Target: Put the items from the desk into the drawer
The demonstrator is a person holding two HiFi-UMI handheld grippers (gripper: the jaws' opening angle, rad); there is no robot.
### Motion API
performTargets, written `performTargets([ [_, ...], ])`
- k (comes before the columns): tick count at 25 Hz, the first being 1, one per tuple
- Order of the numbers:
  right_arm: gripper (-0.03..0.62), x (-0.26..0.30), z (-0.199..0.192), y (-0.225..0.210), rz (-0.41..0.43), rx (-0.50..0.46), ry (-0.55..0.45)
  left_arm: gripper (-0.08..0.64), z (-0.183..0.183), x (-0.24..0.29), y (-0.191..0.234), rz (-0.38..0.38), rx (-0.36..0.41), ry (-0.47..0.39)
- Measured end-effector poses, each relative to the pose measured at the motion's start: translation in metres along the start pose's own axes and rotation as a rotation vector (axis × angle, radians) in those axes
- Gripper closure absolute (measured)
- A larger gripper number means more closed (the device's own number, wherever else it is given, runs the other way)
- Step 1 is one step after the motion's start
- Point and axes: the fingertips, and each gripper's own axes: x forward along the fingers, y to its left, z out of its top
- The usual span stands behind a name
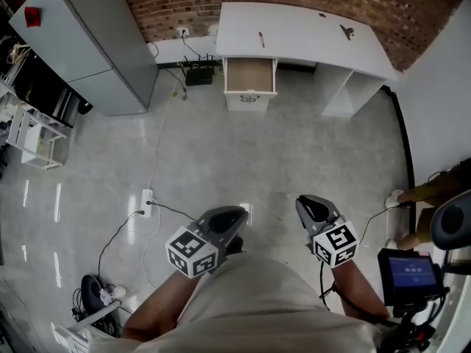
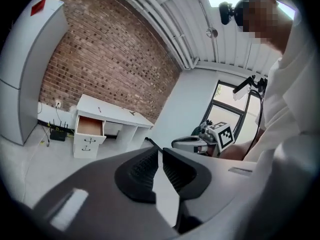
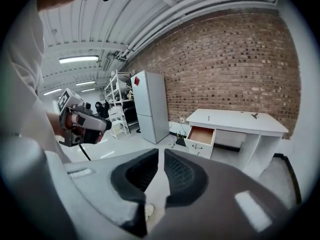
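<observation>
A white desk stands against the brick wall, far ahead of me. Its left drawer is pulled open and looks empty. A red pen and a small dark item lie on the desktop. Both grippers are held close to my body, well short of the desk. My left gripper and right gripper have their jaws together with nothing between them. The left gripper view shows its gripper pointing at the desk and drawer. The right gripper faces the drawer too.
A tall grey cabinet stands at the left of the desk, a black router on the floor between them. A power strip and cables lie on the floor at left. A screen device and another person's leg are at right.
</observation>
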Motion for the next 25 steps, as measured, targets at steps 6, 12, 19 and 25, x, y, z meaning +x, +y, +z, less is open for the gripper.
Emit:
performTargets([
  [6, 0.538, 0.091, 0.065, -0.03, -0.032, -0.013, -0.022, 0.505, 0.049, -0.005, 0.082, -0.028, -0.015, 0.002],
  [12, 0.538, 0.204, 0.113, -0.081, -0.028, -0.025, 0.034, 0.505, 0.095, 0.005, 0.173, 0.034, -0.013, -0.013],
  [19, 0.539, 0.319, 0.155, -0.177, -0.043, -0.013, 0.028, 0.505, 0.127, 0.036, 0.254, 0.124, 0.01, 0.011],
  [25, 0.538, 0.474, 0.209, -0.324, -0.012, 0.077, 0.094, 0.503, 0.217, 0.127, 0.361, 0.173, 0.012, 0.025],
])
